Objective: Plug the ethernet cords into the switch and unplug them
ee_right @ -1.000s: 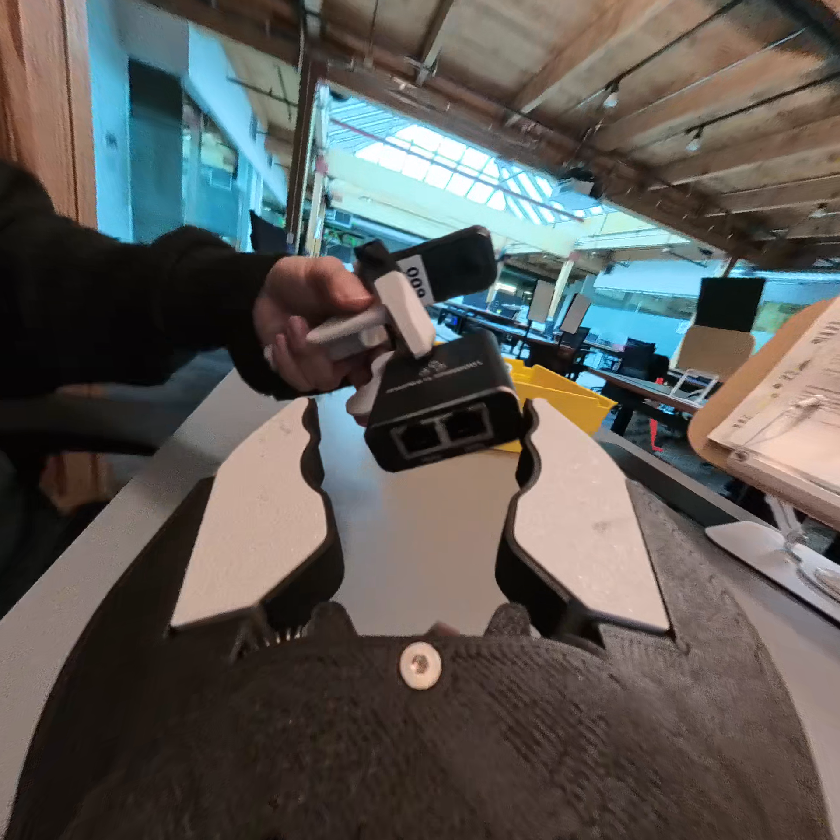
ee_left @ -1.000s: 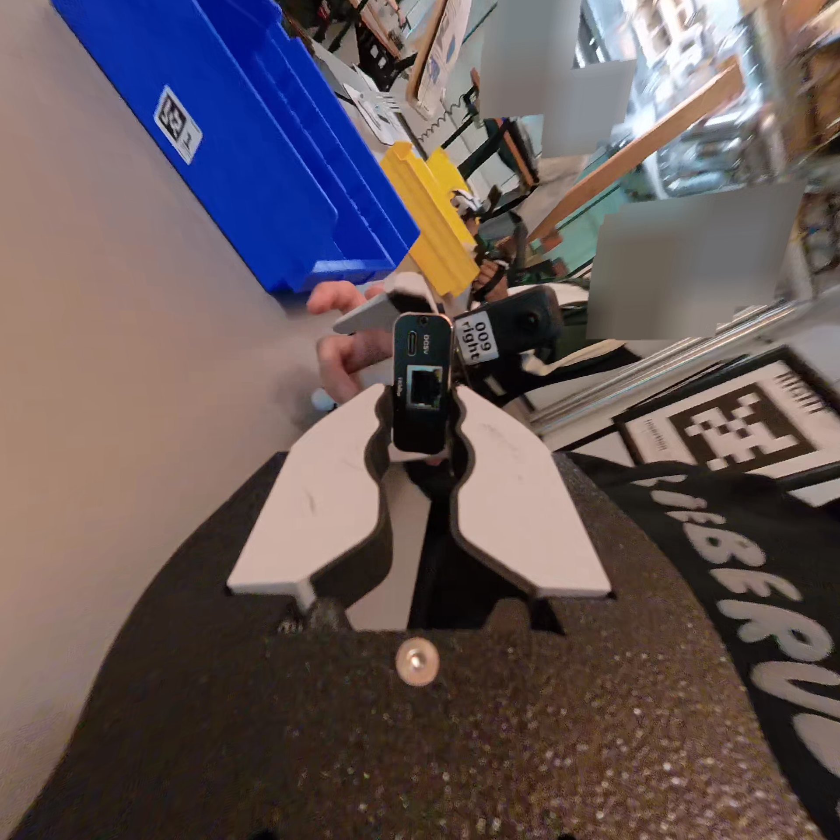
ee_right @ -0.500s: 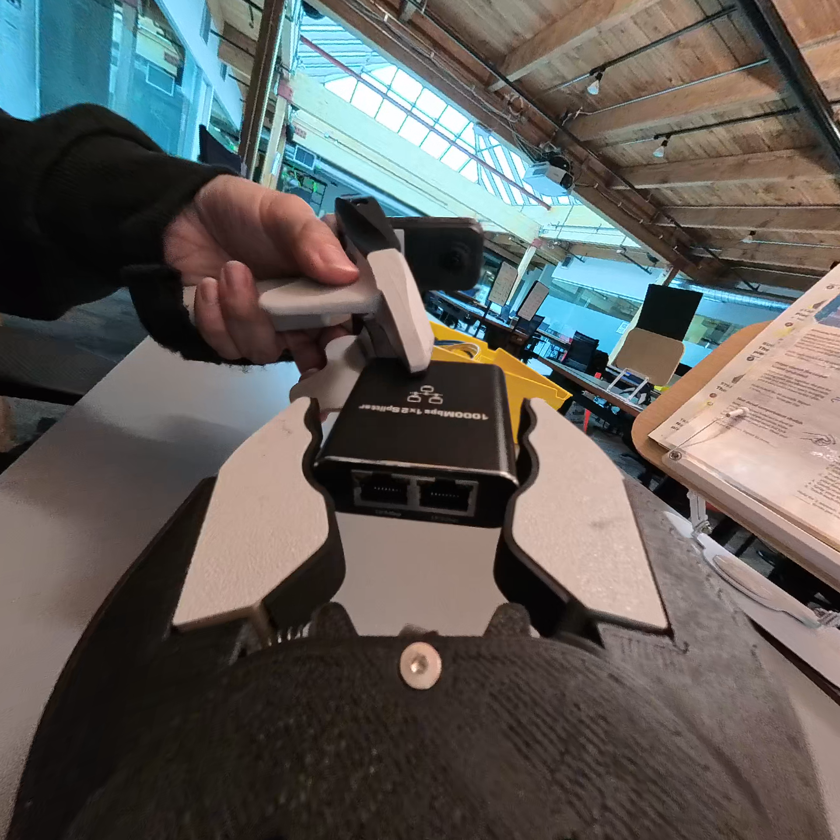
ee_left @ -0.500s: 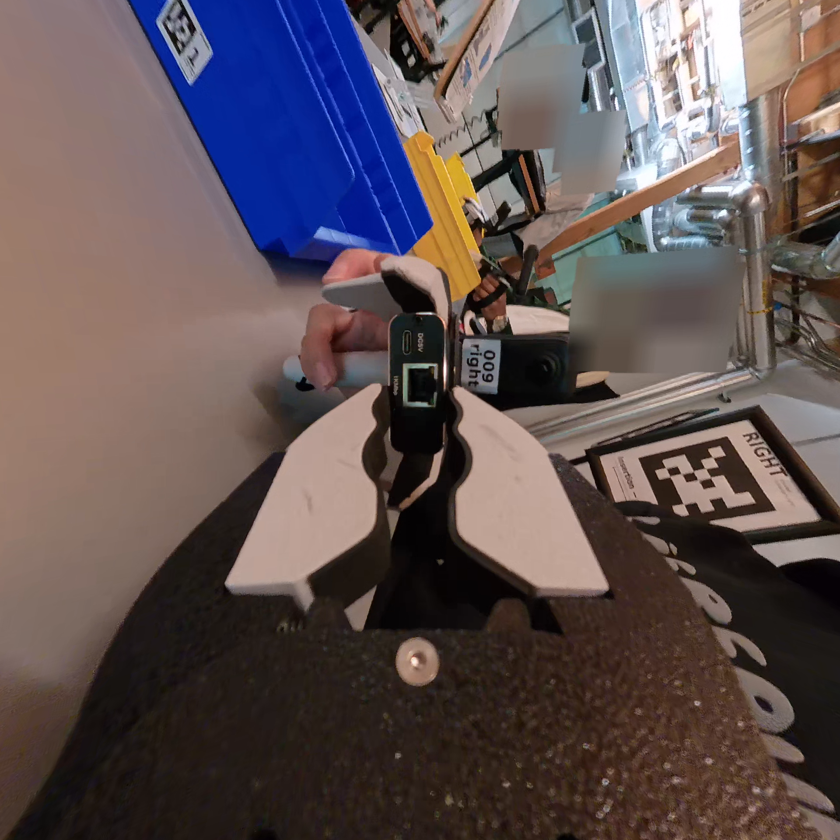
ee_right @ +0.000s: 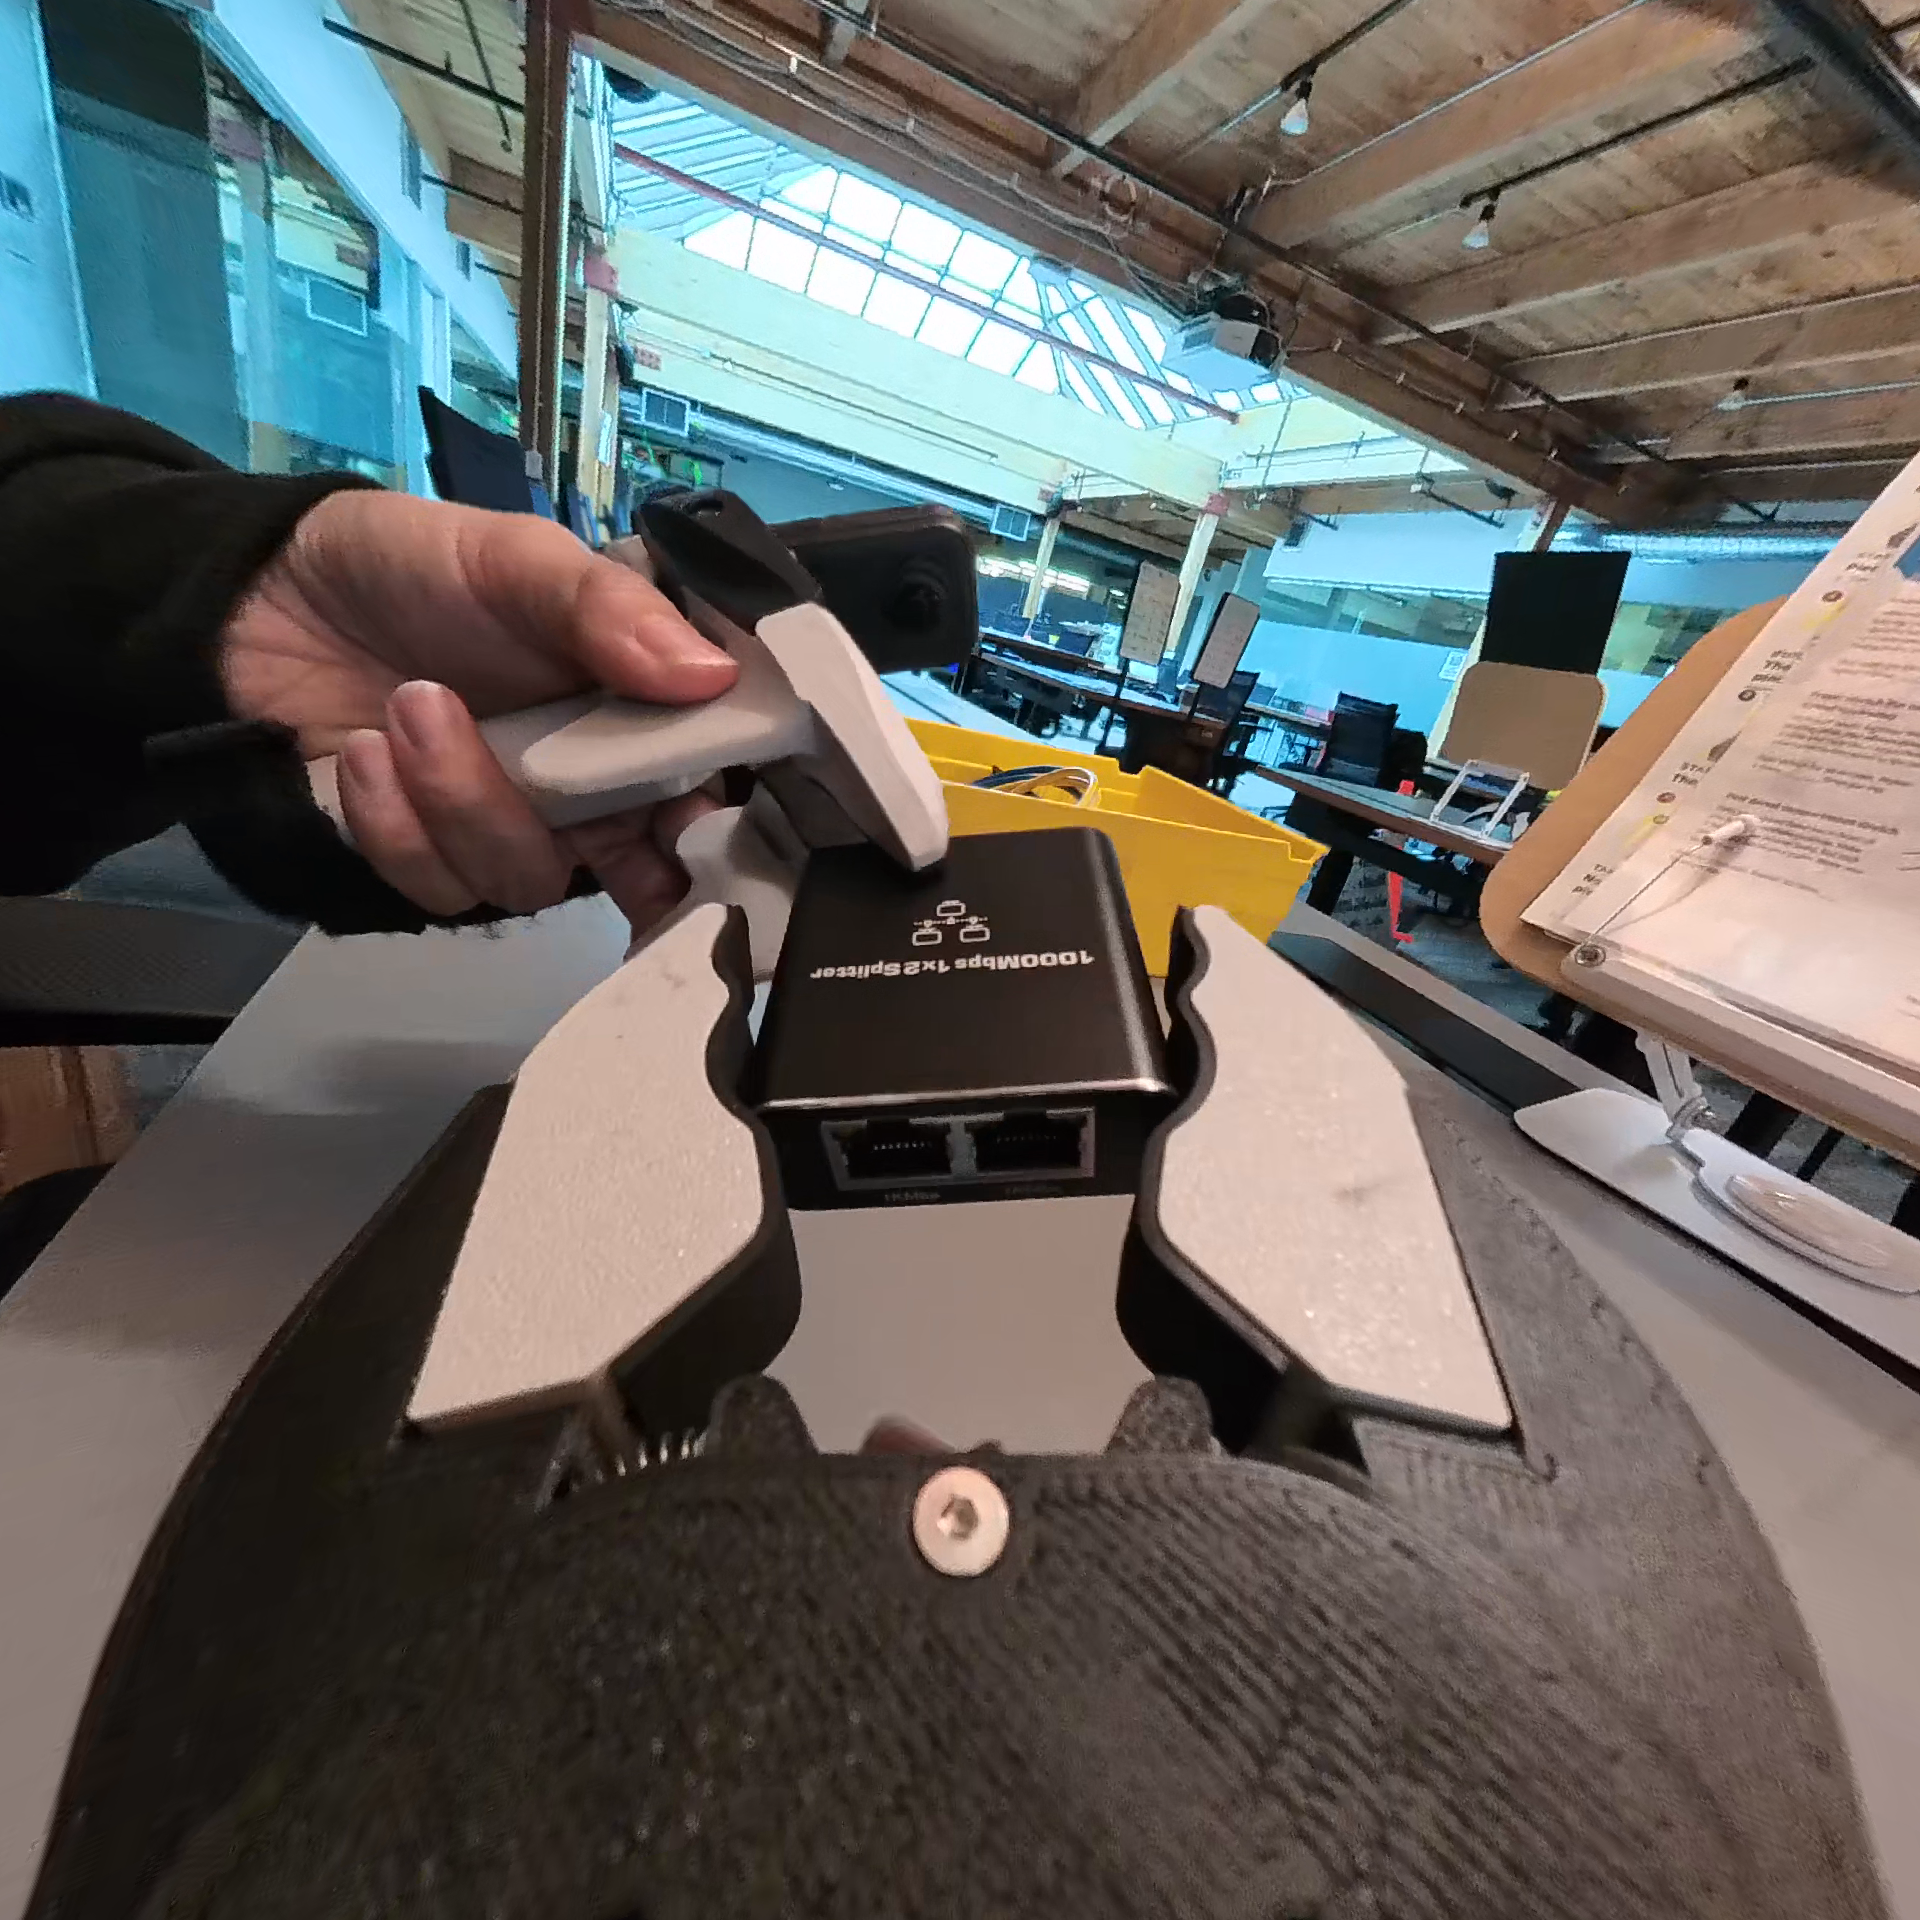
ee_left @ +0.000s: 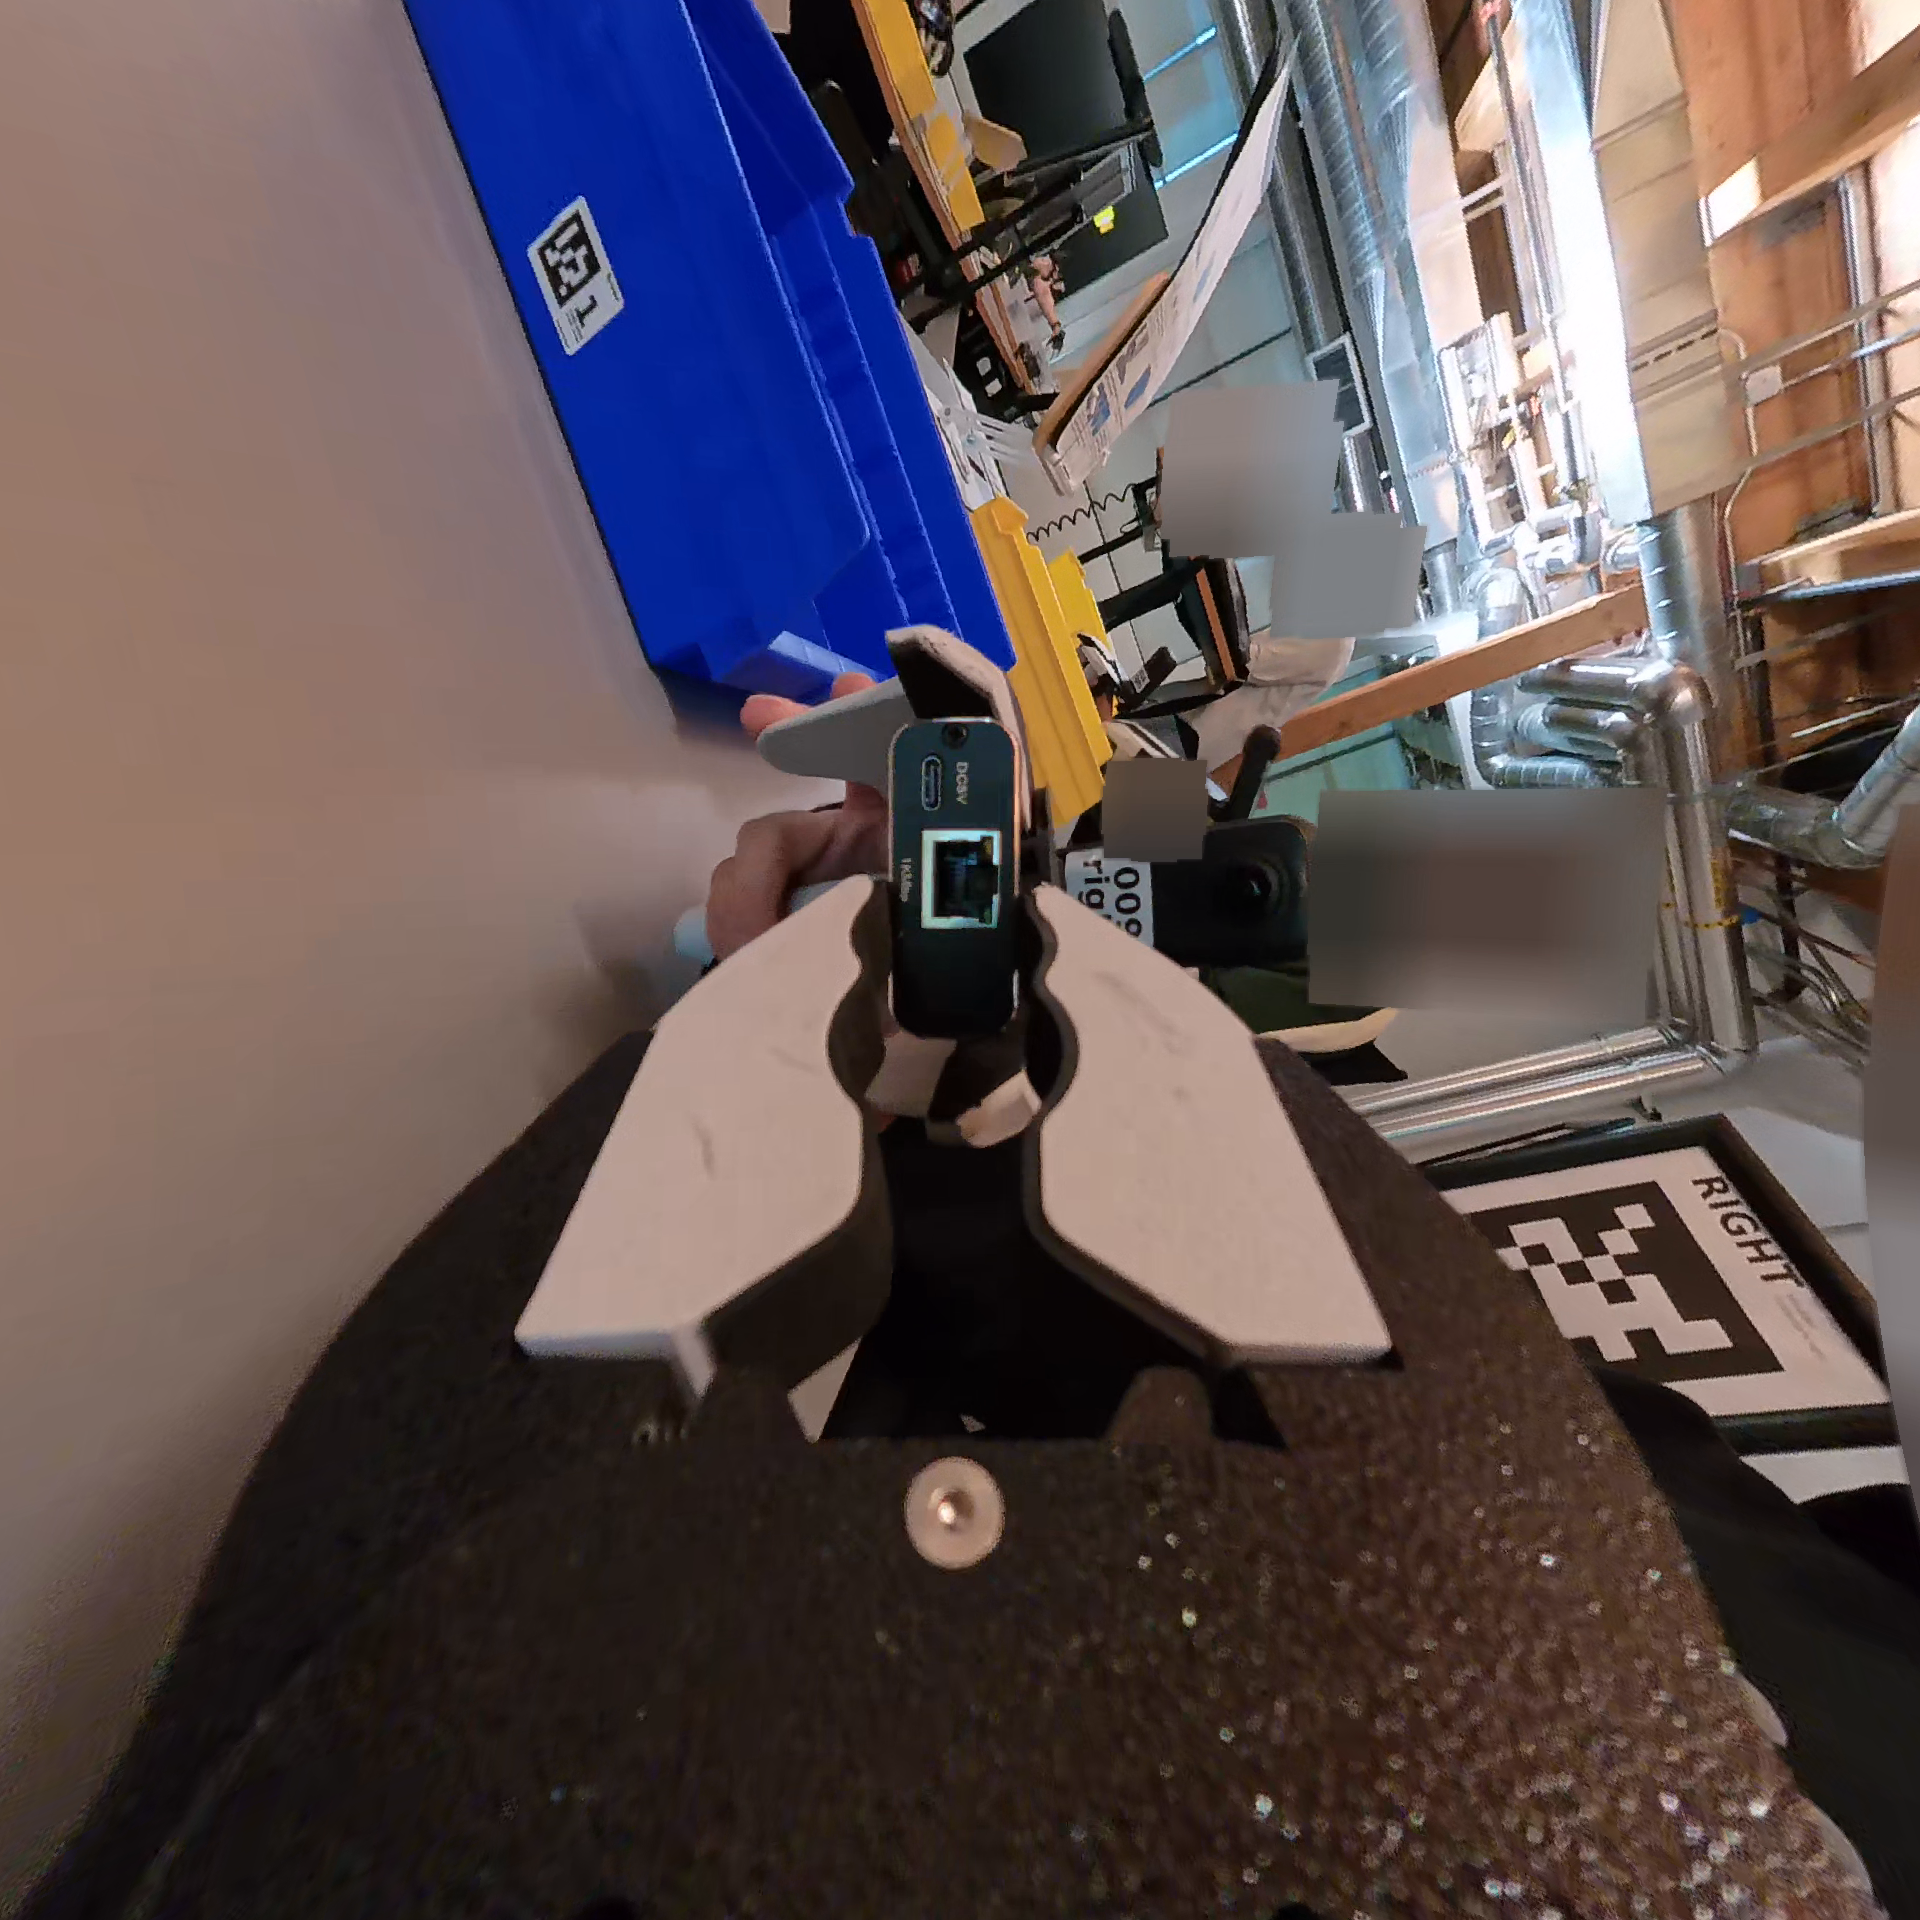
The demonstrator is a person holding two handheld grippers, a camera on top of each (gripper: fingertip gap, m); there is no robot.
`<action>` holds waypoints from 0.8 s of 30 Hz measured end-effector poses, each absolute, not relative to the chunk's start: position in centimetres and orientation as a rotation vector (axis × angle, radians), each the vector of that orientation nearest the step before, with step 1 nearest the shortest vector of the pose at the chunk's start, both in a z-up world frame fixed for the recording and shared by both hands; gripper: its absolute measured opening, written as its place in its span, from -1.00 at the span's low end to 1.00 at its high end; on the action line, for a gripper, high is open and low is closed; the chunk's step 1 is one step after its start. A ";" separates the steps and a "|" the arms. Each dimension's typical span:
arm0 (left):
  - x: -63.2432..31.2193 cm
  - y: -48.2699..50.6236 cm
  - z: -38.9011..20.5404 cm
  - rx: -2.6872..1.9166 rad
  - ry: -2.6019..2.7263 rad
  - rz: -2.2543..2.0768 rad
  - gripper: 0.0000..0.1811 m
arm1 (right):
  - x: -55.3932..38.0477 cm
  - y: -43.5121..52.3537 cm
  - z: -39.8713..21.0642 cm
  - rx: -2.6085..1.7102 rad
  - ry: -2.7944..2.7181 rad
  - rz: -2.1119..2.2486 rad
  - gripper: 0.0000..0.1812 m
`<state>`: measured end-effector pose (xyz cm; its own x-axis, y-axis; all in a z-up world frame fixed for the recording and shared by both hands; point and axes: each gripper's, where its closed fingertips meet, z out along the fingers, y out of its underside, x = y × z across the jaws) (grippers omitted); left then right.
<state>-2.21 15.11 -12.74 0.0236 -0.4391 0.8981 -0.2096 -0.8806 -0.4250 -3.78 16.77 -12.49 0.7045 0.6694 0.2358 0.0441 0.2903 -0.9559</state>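
The switch (ee_right: 961,997) is a small black box held in the air over the grey table (ee_right: 260,1143). In the right wrist view its two-port end faces me, and my right gripper (ee_right: 961,966) is shut on its two sides. My left gripper (ee_right: 831,821), held by a hand in a black sleeve, pinches the far end from above and below. In the left wrist view the switch (ee_left: 954,883) shows its single-port end, with my left gripper (ee_left: 951,935) shut on its flat faces. No cord is plugged into any visible port.
A blue bin (ee_left: 707,364) and a yellow bin (ee_left: 1039,644) stand on the table. The yellow bin (ee_right: 1143,831), behind the switch, holds some cables. A clipboard stand with papers (ee_right: 1714,831) is at the right. A framed marker board (ee_left: 1662,1278) lies near me.
The switch has levelled out and come deeper between my right fingers, which have closed onto its sides. My left gripper has kept its grip and turned a little.
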 end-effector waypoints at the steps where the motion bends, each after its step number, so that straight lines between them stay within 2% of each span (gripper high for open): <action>1: -2.2 15.1 -12.7 -2.116 0.677 -1.961 -0.76 | -3.7 16.8 -12.6 -1.223 -0.707 0.453 -0.17; 7: -2.3 15.0 -12.8 -2.060 0.816 -1.881 -0.74 | -4.0 16.6 -13.1 -1.334 -0.702 0.561 -0.16; 11: -3.7 15.9 -11.2 -1.838 1.124 -1.597 -0.68 | -3.0 16.6 -12.5 -1.339 -0.604 0.720 -0.16; 14: -6.7 20.6 -9.2 -1.640 1.317 -1.119 -0.52 | -2.2 16.4 -12.2 -1.324 -0.563 0.801 -0.16; 17: -11.8 29.5 -7.7 -1.404 1.450 -0.397 -0.51 | -2.0 16.5 -12.3 -1.323 -0.560 0.808 -0.16; 20: -17.4 38.2 -8.7 -1.277 1.649 0.245 -0.55 | -2.0 17.1 -13.1 -1.362 -0.570 0.760 -0.17; 22: -20.3 42.2 -10.7 -1.361 1.789 0.479 -0.53 | -2.1 17.3 -13.4 -1.373 -0.582 0.746 -0.17; 24: -20.7 44.1 -12.3 -1.358 1.895 0.522 -0.54 | -2.1 17.4 -13.7 -1.384 -0.585 0.746 -0.17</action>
<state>-20.68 44.14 -12.27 -0.1709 -0.6309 -0.7568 -0.9294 0.3583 -0.0888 -2.09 17.45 -13.66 0.6467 0.7604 -0.0597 -0.1241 0.0277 -0.9919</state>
